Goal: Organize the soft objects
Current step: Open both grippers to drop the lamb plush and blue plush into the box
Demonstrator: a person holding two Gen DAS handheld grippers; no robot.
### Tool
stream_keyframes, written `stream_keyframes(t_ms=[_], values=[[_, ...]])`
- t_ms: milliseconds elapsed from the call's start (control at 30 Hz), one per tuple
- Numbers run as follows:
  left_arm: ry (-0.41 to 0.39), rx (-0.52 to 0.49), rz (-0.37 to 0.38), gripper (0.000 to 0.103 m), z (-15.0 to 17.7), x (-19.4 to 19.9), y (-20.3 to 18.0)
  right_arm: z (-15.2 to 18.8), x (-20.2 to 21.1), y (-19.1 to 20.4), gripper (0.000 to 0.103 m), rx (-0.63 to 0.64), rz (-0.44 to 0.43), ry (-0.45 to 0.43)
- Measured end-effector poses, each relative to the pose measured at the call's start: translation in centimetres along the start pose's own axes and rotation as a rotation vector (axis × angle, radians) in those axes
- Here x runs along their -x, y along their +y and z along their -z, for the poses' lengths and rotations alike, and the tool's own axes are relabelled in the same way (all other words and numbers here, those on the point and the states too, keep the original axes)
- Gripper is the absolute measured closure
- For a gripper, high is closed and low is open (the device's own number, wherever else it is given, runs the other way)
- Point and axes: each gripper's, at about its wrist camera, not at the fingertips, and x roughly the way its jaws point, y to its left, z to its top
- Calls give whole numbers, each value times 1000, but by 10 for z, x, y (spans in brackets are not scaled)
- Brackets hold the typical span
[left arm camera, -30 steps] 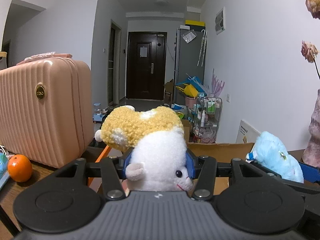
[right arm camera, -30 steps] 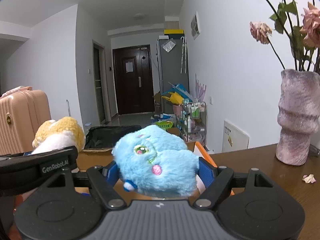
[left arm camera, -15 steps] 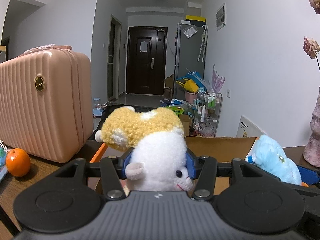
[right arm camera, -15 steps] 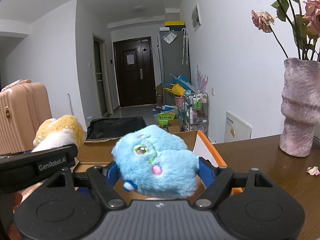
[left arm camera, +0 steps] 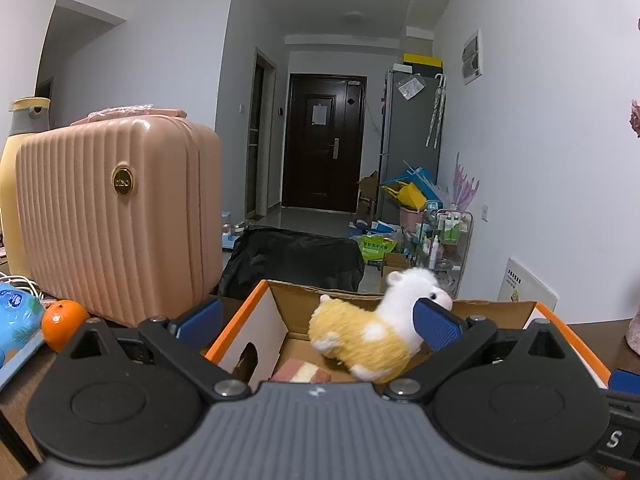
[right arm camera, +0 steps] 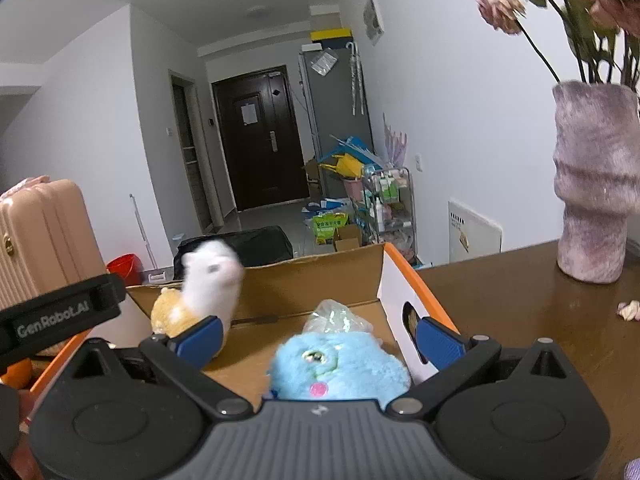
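An open cardboard box with orange edges [left arm camera: 260, 332] [right arm camera: 400, 280] sits on the wooden table. The yellow and white alpaca plush [left arm camera: 372, 332] [right arm camera: 200, 296] is inside it, motion-blurred. My left gripper [left arm camera: 316, 320] is open above the box, empty. The blue fluffy plush [right arm camera: 340, 368] lies in the box below my right gripper [right arm camera: 320, 336], which is open and empty. A pink and cream soft item [left arm camera: 302, 372] and a clear plastic bag [right arm camera: 336, 316] also lie in the box.
A pink suitcase [left arm camera: 116, 216] stands left of the box, with an orange [left arm camera: 62, 330] and a blue packet [left arm camera: 16, 320] beside it. A purple vase of dried flowers [right arm camera: 596, 184] stands on the table to the right. A black bag [left arm camera: 292, 260] lies beyond the table.
Both grippers opened over the box. The alpaca plush left the left gripper and the blue plush left the right gripper; both dropped into the box.
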Motion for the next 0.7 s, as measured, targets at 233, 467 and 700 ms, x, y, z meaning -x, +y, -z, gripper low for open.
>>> stream_keyframes(t_ms=[233, 467, 700], values=[[10, 10, 3, 0, 1, 0, 2, 1, -3, -7, 0, -41, 4, 8], [25, 6, 9, 0, 4, 5, 1, 5, 1, -8, 0, -47, -1, 13], [22, 9, 28, 0, 11, 24, 6, 11, 9, -11, 0, -56, -9, 26]])
